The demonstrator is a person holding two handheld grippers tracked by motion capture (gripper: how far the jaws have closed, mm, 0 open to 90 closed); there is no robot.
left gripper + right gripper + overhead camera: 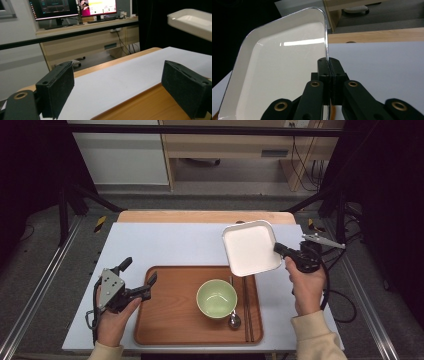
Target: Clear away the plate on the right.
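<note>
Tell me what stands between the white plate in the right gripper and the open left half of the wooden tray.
The right gripper holds the white plate by its rim, above the wooden tray at its far right corner. The green bowl, spoon and chopsticks fill the tray's right part; lifted over them, the plate's way looks clear.

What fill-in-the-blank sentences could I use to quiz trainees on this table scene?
1. The right gripper is shut on the rim of the white ____.
2. The green bowl sits on the wooden ____.
3. The left gripper has its jaws ____.
4. The spoon lies beside the ____.

Missing words: dish; tray; open; chopsticks
</note>
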